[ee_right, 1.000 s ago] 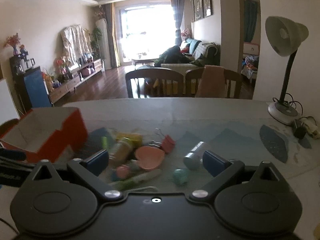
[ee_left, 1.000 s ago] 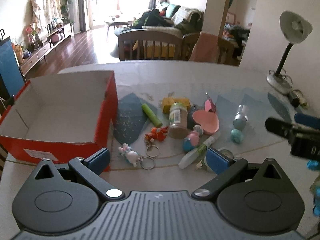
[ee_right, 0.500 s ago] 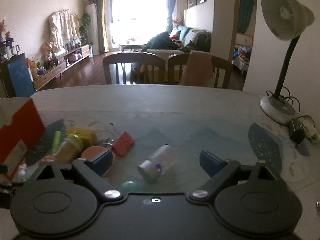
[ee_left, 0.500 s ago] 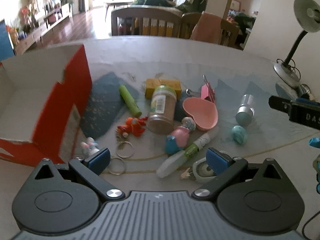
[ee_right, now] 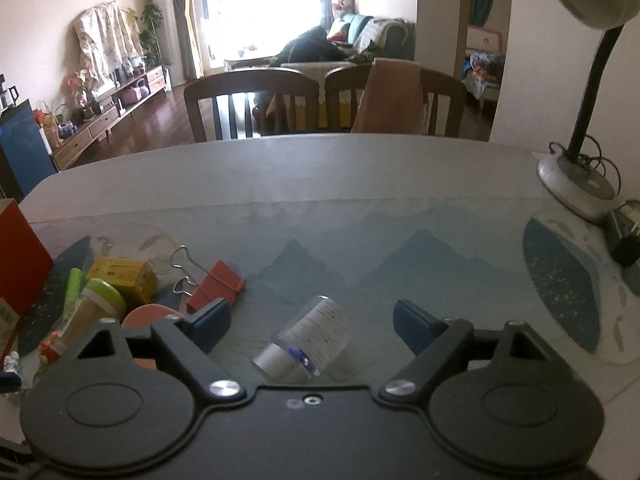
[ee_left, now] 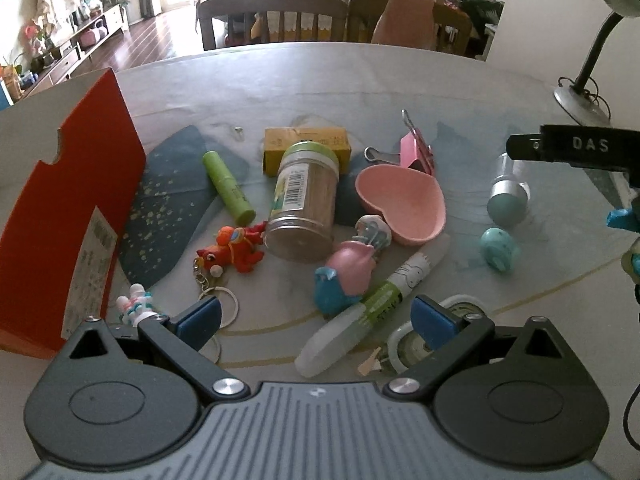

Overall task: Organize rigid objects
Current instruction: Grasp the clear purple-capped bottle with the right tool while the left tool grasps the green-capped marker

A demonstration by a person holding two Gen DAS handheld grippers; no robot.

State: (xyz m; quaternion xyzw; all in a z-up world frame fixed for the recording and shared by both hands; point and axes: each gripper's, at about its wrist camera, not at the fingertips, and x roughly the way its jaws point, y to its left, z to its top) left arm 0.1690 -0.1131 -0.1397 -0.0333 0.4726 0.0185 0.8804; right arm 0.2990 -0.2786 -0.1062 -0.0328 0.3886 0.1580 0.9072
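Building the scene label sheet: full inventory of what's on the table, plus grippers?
box: 1, red, far left edge.
tube: 1, green, lying beside the box.
carton: 1, yellow, behind the jar.
jar: 1, clear with green lid, on its side, centre.
dish: 1, pink heart shape, right of jar.
binder clip: 1, pink, behind dish.
keychains: 2, red and white figures, front left.
small bottle: 1, clear with silver cap, lying between right gripper's fingers.
lamp: 1, grey, far right.
left gripper: open, empty.
right gripper: closing, pads not touching.
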